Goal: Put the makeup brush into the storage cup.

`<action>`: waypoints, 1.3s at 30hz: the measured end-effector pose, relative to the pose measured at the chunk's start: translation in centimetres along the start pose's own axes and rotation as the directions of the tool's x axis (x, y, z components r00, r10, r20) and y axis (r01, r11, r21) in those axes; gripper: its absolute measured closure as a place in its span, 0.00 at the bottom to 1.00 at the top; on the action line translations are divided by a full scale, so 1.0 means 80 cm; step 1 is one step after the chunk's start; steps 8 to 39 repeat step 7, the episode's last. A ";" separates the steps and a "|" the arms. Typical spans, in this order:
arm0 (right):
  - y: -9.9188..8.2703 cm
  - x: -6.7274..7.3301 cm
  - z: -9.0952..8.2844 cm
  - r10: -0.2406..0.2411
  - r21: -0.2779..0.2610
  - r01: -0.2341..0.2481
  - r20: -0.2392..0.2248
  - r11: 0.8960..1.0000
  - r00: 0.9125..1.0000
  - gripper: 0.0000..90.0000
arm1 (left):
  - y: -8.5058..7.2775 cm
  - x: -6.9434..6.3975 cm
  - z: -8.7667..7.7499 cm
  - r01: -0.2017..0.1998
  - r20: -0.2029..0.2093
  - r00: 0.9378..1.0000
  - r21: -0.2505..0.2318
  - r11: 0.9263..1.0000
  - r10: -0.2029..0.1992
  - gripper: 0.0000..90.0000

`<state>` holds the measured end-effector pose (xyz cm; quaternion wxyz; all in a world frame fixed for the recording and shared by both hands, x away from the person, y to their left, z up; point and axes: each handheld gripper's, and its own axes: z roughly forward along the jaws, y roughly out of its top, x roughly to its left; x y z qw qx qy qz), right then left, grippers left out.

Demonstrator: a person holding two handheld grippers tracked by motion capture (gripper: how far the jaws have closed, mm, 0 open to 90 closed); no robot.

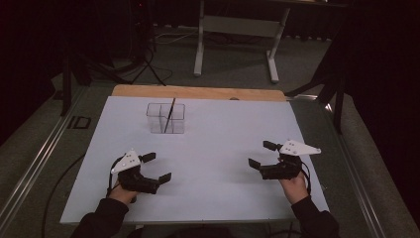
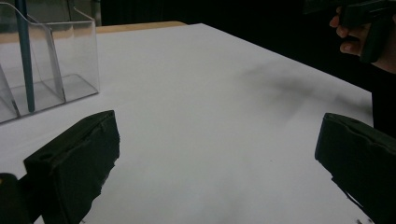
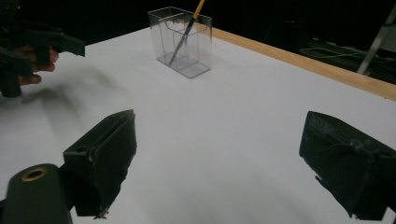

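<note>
On the surface: a clear plastic holder (image 1: 166, 118) stands near the far edge of the white surface (image 1: 213, 163), a little left of the middle. It has little walls inside that split it into parts.
In the holder: one pencil (image 1: 170, 115) leans inside it, point down. Its top sticks out over the rim. In the right gripper view that top end looks yellow (image 3: 189, 29).
Left gripper (image 1: 157, 167): low on the near left side, held by a hand. Its fingers (image 2: 74, 165) are spread wide with nothing between them.
Right gripper (image 1: 262, 154): low on the near right side. Its fingers (image 3: 103, 158) are spread wide too — nothing in them.
Where the pencil is from the fingers: well apart from both pairs, farther back on the surface. It is nearer to the left gripper, up ahead of it. From the right gripper it is far off across the surface and back.
What could go wrong: the holder looks light, so a bump from a finger could slide it or tip it over.
Also: the pencil is thin and leans — fingers that close a bit off to one side could miss it or knock it over to the other wall.
Also: pulling the pencil out at a slant could drag the holder along.
</note>
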<state>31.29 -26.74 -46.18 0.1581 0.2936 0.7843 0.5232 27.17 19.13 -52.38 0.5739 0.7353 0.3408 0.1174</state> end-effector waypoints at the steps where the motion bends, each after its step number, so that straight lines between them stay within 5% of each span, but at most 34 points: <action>1: 0.000 0.000 0.000 0.002 0.000 -0.002 -0.002 1.000 1.000 0.12 | 0.000 0.000 0.000 0.001 0.000 1.000 0.001 1.000 -0.001 0.00; 39: -0.002 -0.001 0.001 0.005 0.008 -0.005 -0.002 1.000 1.000 0.12 | -0.002 0.000 0.000 -0.002 0.006 1.000 0.006 1.000 0.002 0.00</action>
